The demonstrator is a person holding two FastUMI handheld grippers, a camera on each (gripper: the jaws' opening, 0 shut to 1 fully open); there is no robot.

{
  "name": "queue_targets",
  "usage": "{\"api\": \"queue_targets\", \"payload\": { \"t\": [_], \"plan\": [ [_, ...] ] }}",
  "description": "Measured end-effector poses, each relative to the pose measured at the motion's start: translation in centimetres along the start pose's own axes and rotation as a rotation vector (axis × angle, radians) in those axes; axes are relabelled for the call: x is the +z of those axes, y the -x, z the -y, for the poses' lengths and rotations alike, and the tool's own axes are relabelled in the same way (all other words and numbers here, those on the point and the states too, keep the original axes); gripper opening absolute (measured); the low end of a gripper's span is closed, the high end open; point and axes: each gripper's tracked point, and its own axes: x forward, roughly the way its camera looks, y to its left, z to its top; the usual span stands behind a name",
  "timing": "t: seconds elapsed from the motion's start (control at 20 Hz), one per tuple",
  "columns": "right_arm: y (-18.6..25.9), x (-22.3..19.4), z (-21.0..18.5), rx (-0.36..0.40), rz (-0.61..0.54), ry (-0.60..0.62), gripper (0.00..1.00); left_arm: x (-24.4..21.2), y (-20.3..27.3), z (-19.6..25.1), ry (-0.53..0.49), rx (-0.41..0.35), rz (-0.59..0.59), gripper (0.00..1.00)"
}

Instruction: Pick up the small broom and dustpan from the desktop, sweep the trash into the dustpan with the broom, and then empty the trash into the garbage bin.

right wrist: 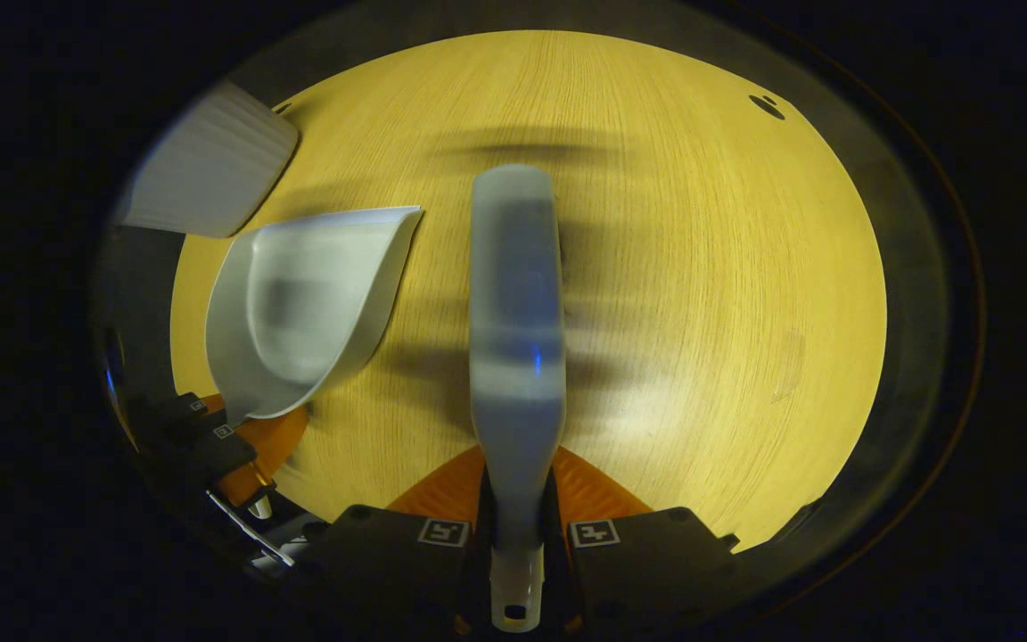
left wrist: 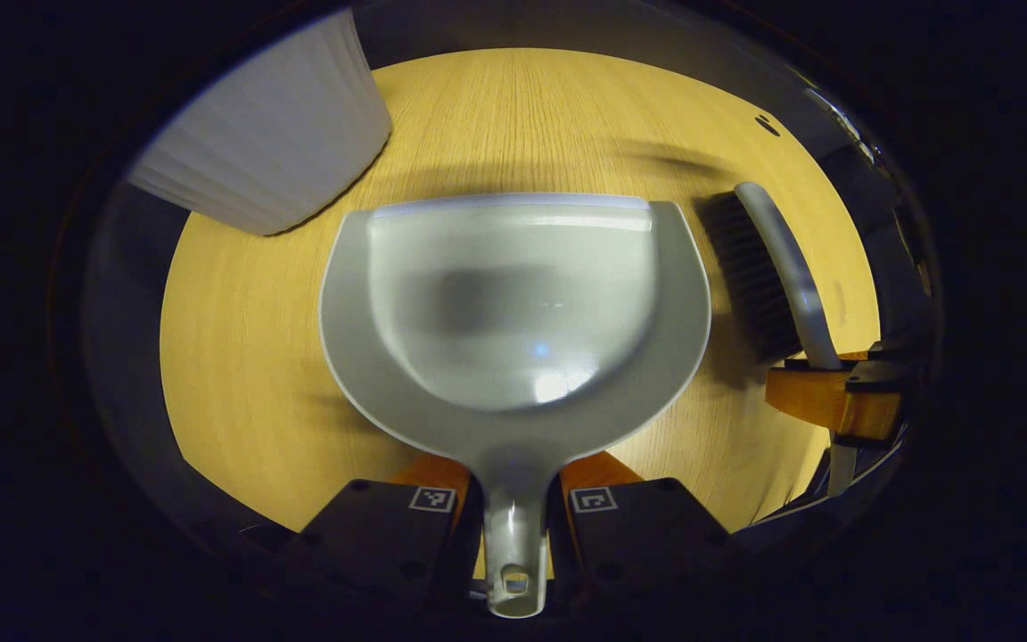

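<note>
A grey dustpan (left wrist: 513,303) fills the middle of the left gripper view, its handle clamped between the fingers of my left gripper (left wrist: 513,517); its pan looks bare inside. In the right gripper view, my right gripper (right wrist: 518,526) is shut on the handle of the small grey broom (right wrist: 518,321), which points forward over the wooden desktop (right wrist: 701,267) and is blurred. The broom (left wrist: 772,267) with its dark bristles also appears right of the dustpan in the left gripper view, held by the right gripper (left wrist: 834,397). The dustpan (right wrist: 308,303) sits left of the broom in the right gripper view.
A white ribbed garbage bin (left wrist: 273,134) stands at the far left of the desktop, seen again as the bin (right wrist: 210,165) at the upper left in the right gripper view. A small dark hole (right wrist: 768,107) marks the desktop's far right. I see no trash on the wood.
</note>
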Motion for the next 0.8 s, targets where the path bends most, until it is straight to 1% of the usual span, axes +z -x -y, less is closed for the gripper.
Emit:
{"api": "queue_targets", "payload": {
  "t": [0.1,0.15,0.2,0.25,0.3,0.35,0.4,0.45,0.55,0.6,0.65,0.7,0.75,0.8],
  "plan": [
    [0.6,0.7,-0.6,0.027,0.022,-0.015,0.31,-0.4,-0.2,0.2,-0.001,-0.028,-0.023,0.31],
    [0.7,0.8,-0.8,0.035,0.032,-0.017,0.48,-0.3,-0.3,0.3,0.003,-0.042,-0.014,0.34],
    [0.9,0.8,-0.9,0.039,0.036,-0.018,0.51,-0.1,-0.2,0.6,0.004,-0.052,-0.008,0.44],
    [1.1,0.8,-0.9,0.042,0.04,-0.023,0.51,0.2,0.0,0.8,0.003,-0.049,-0.004,0.76],
    [1.3,0.9,-0.9,0.044,0.045,-0.026,0.51,0.5,0.4,1.1,0.0,-0.048,0.003,0.83],
    [1.4,0.9,-0.8,0.042,0.05,-0.027,0.65,0.5,0.8,1.2,0.0,-0.044,-0.001,0.83],
    [1.6,0.8,-0.5,0.041,0.057,-0.028,0.72,0.3,1.1,1.1,0.0,-0.045,-0.001,0.83],
    [2.0,0.9,-0.6,0.045,0.069,-0.028,0.82,0.3,1.2,1.1,-0.004,-0.048,0.006,0.83],
    [2.7,0.9,-0.6,0.053,0.098,-0.038,0.82,-0.2,1.7,1.1,-0.003,-0.056,0.026,0.84],
    [3.6,0.9,-0.9,0.07,0.117,-0.052,0.82,-0.5,2.1,1.1,0.002,-0.064,0.039,0.83],
    [4.7,1.0,-1.2,0.09,0.148,-0.063,0.86,-0.6,2.9,1.0,0.009,-0.069,0.068,0.83],
    [5.7,0.9,-1.4,0.105,0.186,-0.071,0.96,-0.6,4.1,0.9,0.013,-0.075,0.103,0.83],
    [7.2,1.1,-1.3,0.115,0.221,-0.07,1.0,-0.6,5.2,0.9,0.015,-0.09,0.136,0.83],
    [8.5,0.9,-1.0,0.113,0.257,-0.061,0.92,-0.9,6.6,1.2,0.019,-0.106,0.164,0.83]
  ]
}}
